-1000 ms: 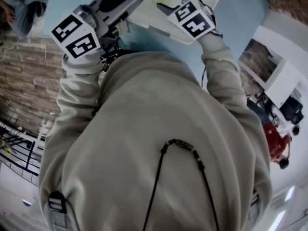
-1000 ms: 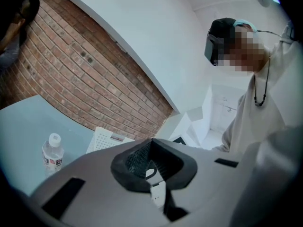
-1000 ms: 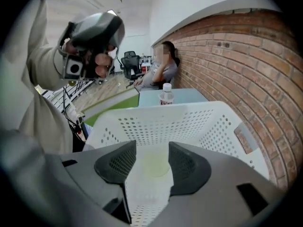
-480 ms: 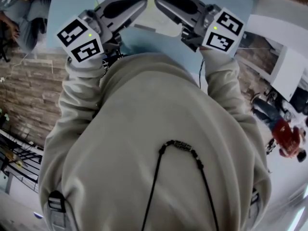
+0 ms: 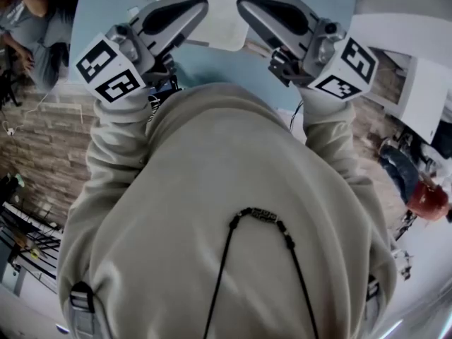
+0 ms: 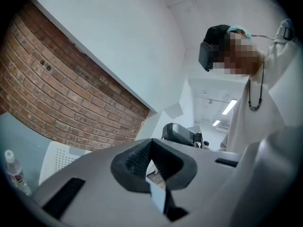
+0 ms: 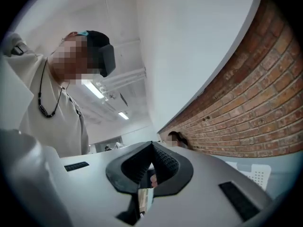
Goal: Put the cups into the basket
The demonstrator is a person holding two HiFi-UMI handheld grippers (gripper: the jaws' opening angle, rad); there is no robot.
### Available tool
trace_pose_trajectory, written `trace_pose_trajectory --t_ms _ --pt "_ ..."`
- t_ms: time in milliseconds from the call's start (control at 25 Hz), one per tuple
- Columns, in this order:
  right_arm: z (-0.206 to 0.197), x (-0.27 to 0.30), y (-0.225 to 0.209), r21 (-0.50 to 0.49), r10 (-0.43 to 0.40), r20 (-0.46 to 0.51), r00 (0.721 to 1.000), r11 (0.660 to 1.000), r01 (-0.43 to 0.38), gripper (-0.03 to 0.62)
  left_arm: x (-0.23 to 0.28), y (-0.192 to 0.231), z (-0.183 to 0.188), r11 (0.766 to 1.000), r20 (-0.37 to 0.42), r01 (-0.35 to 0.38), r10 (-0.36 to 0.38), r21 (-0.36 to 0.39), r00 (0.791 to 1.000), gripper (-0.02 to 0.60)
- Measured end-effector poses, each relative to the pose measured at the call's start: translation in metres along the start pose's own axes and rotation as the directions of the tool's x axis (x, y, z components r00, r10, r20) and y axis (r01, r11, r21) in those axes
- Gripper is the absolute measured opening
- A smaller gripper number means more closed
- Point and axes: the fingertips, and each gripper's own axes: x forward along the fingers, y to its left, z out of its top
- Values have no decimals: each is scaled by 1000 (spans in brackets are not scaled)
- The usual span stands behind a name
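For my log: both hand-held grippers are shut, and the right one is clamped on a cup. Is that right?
No. The right hand-held gripper is shut on nothing: the right gripper view shows its jaws together, no cup between. The left hand-held gripper is indeed shut.

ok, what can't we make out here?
- Cups: in no view.
- White basket: head view, cut off by top edge; inside unseen.
- Table: head view, mostly hidden by the person's torso.
- Gripper views: aimed above the tabletop; basket only a sliver.
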Motion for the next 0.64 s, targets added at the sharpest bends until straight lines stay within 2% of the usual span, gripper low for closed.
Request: trace_pose_trajectory --t_ms 200,360,480,640 --pt "-8 -1 -7 34 4 2 1000 999 -4 11 -2 6 -4 1000 -2 -17 18 6 1000 -3" --pt "-17 -1 -12 67 41 -22 999 997 -40 11 -5 10 -5 998 4 -69 69 5 998 -3" --pt "-20 -18 -9 97 70 -40 997 993 -66 11 5 -8 -5 995 14 -98 97 18 995 -3" --pt "-8 -39 9 87 101 -43 994 991 -97 11 14 -36 -1 992 20 -119 118 33 993 -3"
